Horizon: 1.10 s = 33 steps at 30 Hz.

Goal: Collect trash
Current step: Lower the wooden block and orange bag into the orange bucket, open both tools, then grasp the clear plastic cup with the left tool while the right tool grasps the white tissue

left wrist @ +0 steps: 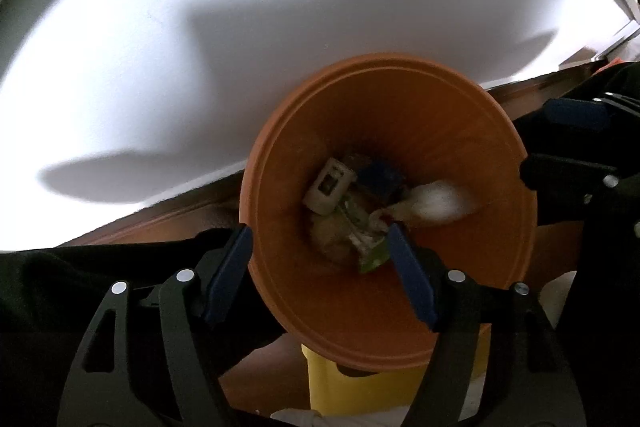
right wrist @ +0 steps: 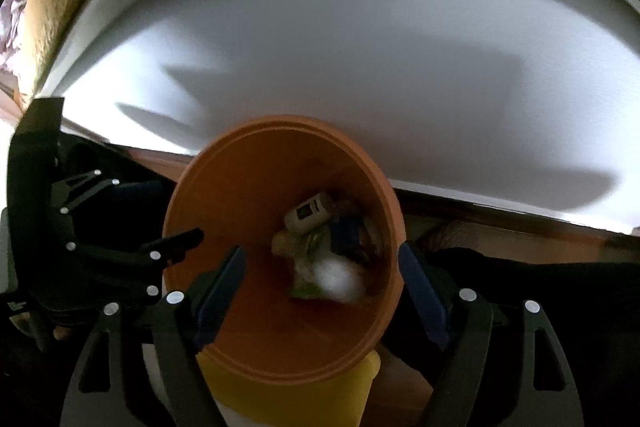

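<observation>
An orange bin (left wrist: 460, 131) stands against the white wall, seen from above in both wrist views. At its bottom lie a small white bottle (left wrist: 330, 187), a green wrapper (left wrist: 362, 241), a dark blue item (left wrist: 380, 175) and other scraps. A blurred white wad (left wrist: 436, 201) is inside the bin, clear of any pad; the same wad (right wrist: 336, 277) shows in the right wrist view. My left gripper (left wrist: 316, 231) is open over the bin's left rim with nothing between its pads. My right gripper (right wrist: 322, 251) is open over the bin (right wrist: 224, 179), also holding nothing.
A yellow container (left wrist: 352, 387) sits just below the bin in the picture. The white wall (left wrist: 280, 7) rises behind, with a brown wooden strip (left wrist: 168, 215) at its foot. Black fabric lies at the left. One of the left gripper's fingers (right wrist: 176, 245) reaches in beside the bin.
</observation>
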{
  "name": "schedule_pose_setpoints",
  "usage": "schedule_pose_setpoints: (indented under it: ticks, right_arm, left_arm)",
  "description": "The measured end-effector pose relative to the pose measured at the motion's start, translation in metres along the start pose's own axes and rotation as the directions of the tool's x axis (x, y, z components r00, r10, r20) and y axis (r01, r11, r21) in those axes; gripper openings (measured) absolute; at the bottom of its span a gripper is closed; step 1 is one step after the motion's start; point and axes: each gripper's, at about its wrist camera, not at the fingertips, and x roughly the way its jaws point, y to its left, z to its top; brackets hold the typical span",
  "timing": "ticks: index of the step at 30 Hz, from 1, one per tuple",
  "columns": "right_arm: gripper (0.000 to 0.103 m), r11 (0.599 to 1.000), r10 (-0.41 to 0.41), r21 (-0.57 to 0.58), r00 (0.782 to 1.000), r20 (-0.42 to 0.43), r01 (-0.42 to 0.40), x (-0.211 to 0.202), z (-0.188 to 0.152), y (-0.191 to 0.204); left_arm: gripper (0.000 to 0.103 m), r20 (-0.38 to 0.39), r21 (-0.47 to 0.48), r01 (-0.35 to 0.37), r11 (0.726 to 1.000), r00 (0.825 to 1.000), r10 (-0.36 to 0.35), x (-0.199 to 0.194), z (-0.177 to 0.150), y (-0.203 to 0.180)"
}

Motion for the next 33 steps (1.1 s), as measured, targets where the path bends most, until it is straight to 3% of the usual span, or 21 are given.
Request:
schedule_pose_setpoints:
  ticks: [12, 15, 20, 22, 27, 33]
  right_arm:
    - [0.079, 1.000, -0.011, -0.020, 0.999, 0.045, 0.012, -0.037, -0.011, 0.000]
    - [0.079, 0.999, -0.011, -0.048, 0.998, 0.062, 0.014, -0.056, -0.013, 0.004]
    - [0.080, 0.986, -0.003, -0.164, 0.992, 0.124, 0.023, -0.109, -0.015, 0.020]
    - [0.080, 0.980, 0.027, -0.199, 0.987, 0.156, 0.004, -0.132, -0.011, 0.026]
    - [0.082, 0.971, 0.156, -0.220, 0.950, 0.272, -0.096, -0.193, 0.025, 0.035]
    - [0.082, 0.972, 0.208, -0.182, 0.897, 0.391, -0.146, -0.220, 0.123, 0.040]
  left_arm:
    - [0.069, 0.027, -0.012, 0.037, 0.999, 0.999, -0.037, -0.012, 0.002, 0.004]
    - [0.069, 0.074, 0.010, 0.065, 0.998, 0.995, -0.066, -0.036, -0.001, 0.004]
    - [0.070, 0.196, 0.065, 0.035, 0.997, 0.979, -0.047, -0.095, -0.011, 0.007]
    - [0.075, 0.250, 0.060, 0.017, 0.998, 0.968, -0.032, -0.122, -0.015, 0.015]
    - [0.080, 0.412, -0.022, -0.014, 1.000, 0.911, 0.021, -0.184, -0.015, 0.041]
    - [0.080, 0.548, -0.142, -0.026, 0.989, 0.830, 0.100, -0.232, 0.012, 0.066]
